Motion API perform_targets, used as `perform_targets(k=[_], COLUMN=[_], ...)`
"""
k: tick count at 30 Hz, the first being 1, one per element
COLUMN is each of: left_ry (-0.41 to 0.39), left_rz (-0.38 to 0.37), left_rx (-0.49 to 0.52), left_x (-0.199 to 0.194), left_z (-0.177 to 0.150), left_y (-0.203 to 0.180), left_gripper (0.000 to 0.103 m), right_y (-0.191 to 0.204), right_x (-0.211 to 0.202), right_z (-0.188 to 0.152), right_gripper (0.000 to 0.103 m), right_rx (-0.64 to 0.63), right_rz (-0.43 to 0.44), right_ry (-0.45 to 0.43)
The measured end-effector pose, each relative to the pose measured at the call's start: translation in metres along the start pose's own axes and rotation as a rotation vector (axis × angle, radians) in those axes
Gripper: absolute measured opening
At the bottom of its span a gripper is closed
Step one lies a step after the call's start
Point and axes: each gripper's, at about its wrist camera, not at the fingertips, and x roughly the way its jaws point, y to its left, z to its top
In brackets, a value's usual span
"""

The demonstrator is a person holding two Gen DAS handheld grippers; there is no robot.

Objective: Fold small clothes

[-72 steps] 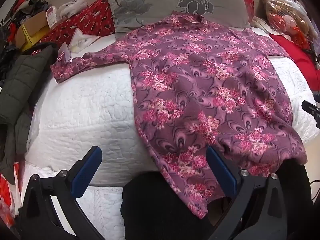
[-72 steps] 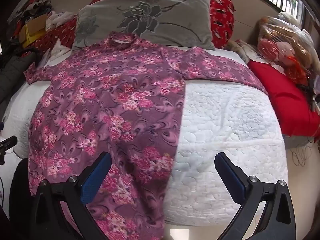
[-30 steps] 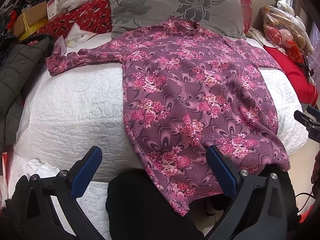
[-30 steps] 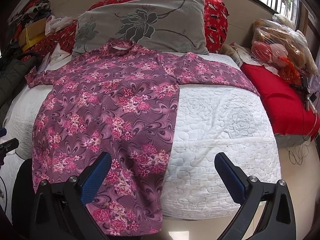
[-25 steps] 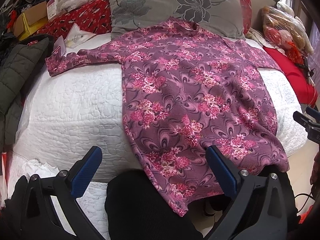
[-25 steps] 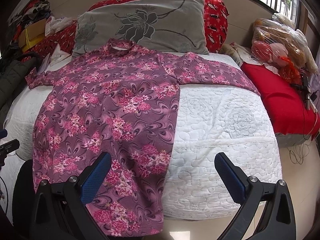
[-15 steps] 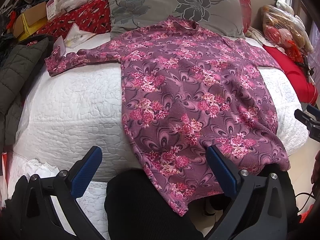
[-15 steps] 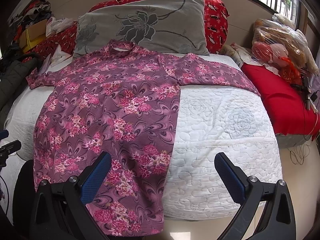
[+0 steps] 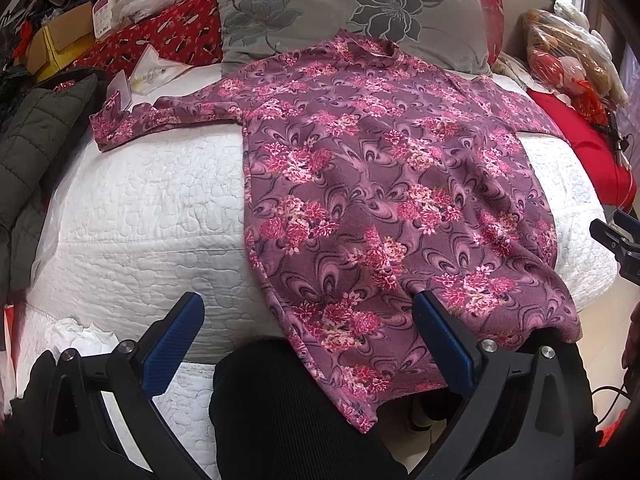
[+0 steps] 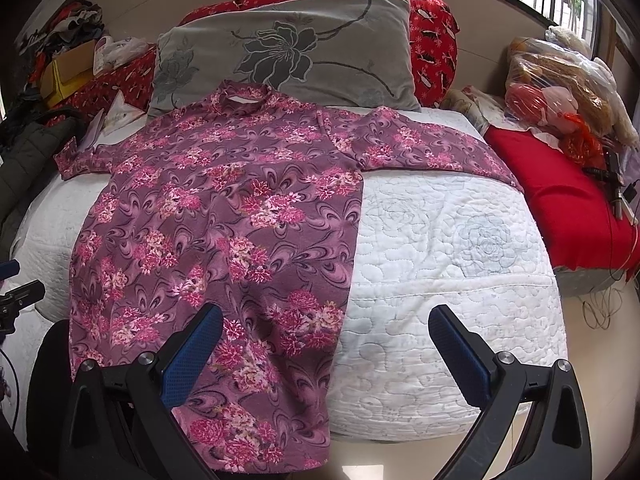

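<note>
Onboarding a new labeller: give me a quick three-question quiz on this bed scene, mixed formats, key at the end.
1. True or false: the floral shirt lies spread flat on the white quilt with both sleeves out to the sides.
2. Multiple choice: the shirt's collar lies against A) the red cushion, B) the grey flower pillow, C) the dark jacket.
3. Fill in: the left claw and right claw are both ____ and hold nothing.

Key: 1 true; 2 B; 3 open.
</note>
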Motion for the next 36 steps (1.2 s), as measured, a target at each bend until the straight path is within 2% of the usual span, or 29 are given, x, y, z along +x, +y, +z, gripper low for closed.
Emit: perform_targets(k=[20,23,26,31,34,35,36], left_ry=[0.060,0.094,0.176,0.298,0.354,0.362,0.370], left_rz=[0.004,-0.027,-0.083,-0.163,-0.151,-0.146,-0.150], left_rx=[-0.004,-0.070,-0.168,-0.204,-0.153,-0.132,-0.125], left_x=[0.020,0.026,0.040,0.064,0.078,0.082,0.084], left_z=[0.003,0.006,0.005,-0.005,-0.007,-0.006,-0.006], left_y=[0.006,0.026,0.049,0.044,0.023,0.016,0.011], left_gripper=[0.103,0.103,0.103,0.103,0.103,0.100,0.092], right_y=[-0.010,-0.016,-0.024,-0.035,-0.034,-0.033,-0.032], right_x=[0.020,0.026,0.033,0.056,0.073,0.078,0.082], right_z=[-0.006,-0.009,-0.015,-0.033,-0.044,-0.047,-0.049], right_gripper=[0.102,0.102,0.102,0.090,0.082,0.077,0.072], right_rx=[0.057,0.070,0.082,0.120,0.136,0.143,0.147], right_rz=[0.023,0.021,0.025,0.065,0.088,0.107,0.128], right_ry=[0.042,0.059,0.077,0.166,0.224,0.244,0.258])
